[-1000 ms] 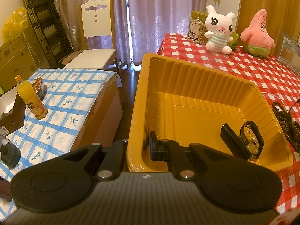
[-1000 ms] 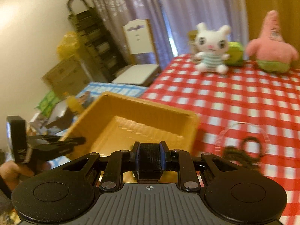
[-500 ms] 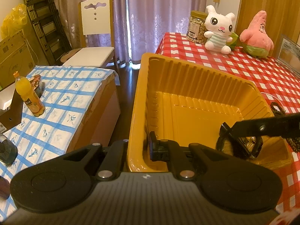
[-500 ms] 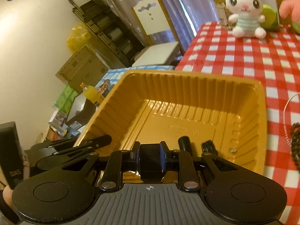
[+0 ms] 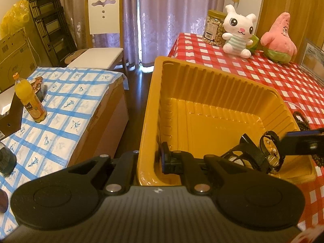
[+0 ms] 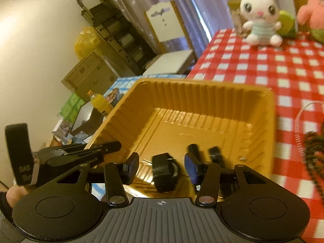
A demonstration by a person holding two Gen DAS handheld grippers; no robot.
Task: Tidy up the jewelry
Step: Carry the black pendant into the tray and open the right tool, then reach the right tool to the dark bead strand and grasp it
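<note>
A yellow plastic tray [image 5: 212, 85] stands at the corner of the red checked table; it also shows in the right wrist view [image 6: 202, 105]. My left gripper [image 5: 148, 159] is shut on the tray's near wall. A black watch [image 5: 271, 154] and black straps lie in the tray's near right corner. My right gripper [image 6: 162, 167] is open just above the tray's near edge, with a black strap piece [image 6: 165, 171] lying between its fingers. A dark bead bracelet [image 6: 313, 149] lies on the table right of the tray, blurred.
A white rabbit plush [image 5: 239, 32], a pink star plush [image 5: 278, 39] and a nut jar [image 5: 214, 27] stand at the table's far end. A low blue-checked table [image 5: 60, 105] with an orange bottle [image 5: 30, 101] is at the left. A white chair [image 5: 101, 40] stands behind.
My right gripper moved over the tray and opened, and a black strap piece now lies in the tray beneath it. My left gripper kept its hold on the tray wall.
</note>
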